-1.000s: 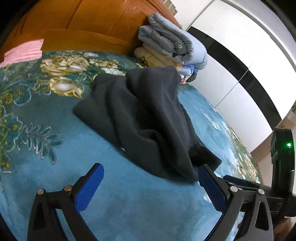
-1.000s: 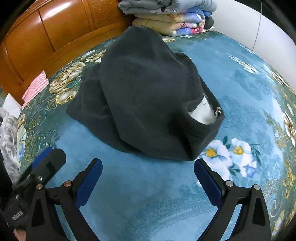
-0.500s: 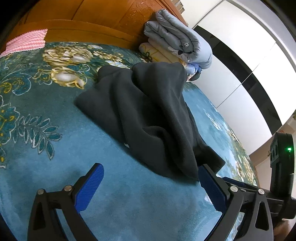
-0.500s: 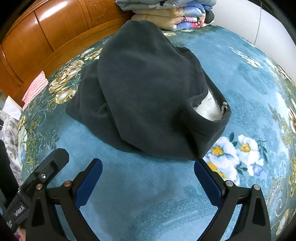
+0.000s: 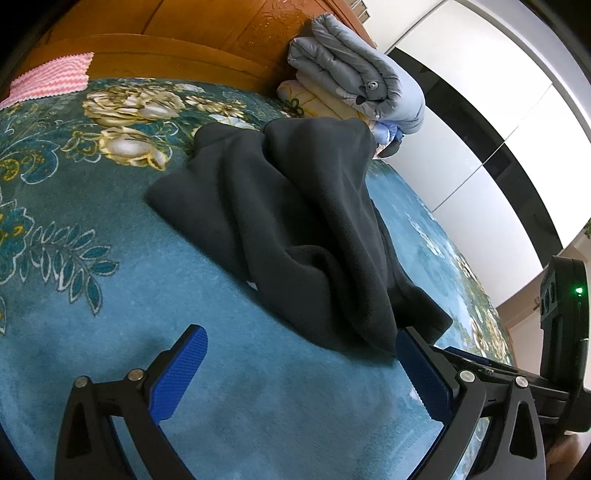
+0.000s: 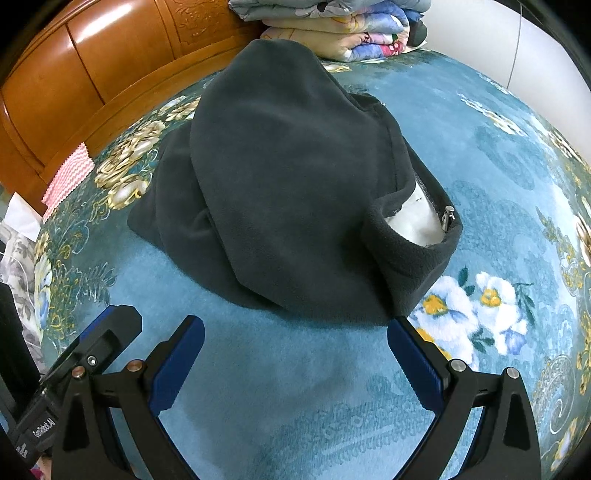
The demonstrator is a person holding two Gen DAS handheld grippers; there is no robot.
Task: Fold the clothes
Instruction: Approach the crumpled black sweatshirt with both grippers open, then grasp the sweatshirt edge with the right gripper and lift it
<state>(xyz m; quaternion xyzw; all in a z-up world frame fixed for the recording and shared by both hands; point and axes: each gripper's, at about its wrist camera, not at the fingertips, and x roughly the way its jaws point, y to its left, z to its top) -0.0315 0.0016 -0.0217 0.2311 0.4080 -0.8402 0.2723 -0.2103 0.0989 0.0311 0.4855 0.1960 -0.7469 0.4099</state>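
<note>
A dark grey fleece garment (image 5: 295, 221) lies bunched on the teal floral bedspread (image 5: 110, 332). In the right wrist view the garment (image 6: 288, 192) shows its collar with white lining and a zipper pull (image 6: 448, 216) at its right side. My left gripper (image 5: 301, 373) is open and empty, its right finger close to the garment's near edge. My right gripper (image 6: 295, 360) is open and empty, just short of the garment's near hem. The right gripper's body shows at the right edge of the left wrist view (image 5: 561, 332).
A stack of folded quilts (image 5: 354, 88) sits against the wooden headboard (image 5: 184, 33); the stack also shows in the right wrist view (image 6: 351, 26). A pink zigzag cloth (image 5: 51, 79) lies at the bed's far left edge. White wardrobe doors (image 5: 480, 92) stand beyond the bed.
Both grippers have moved closer to the garment, which fills more of each view. The garment itself has not moved. Both grippers stay open.
</note>
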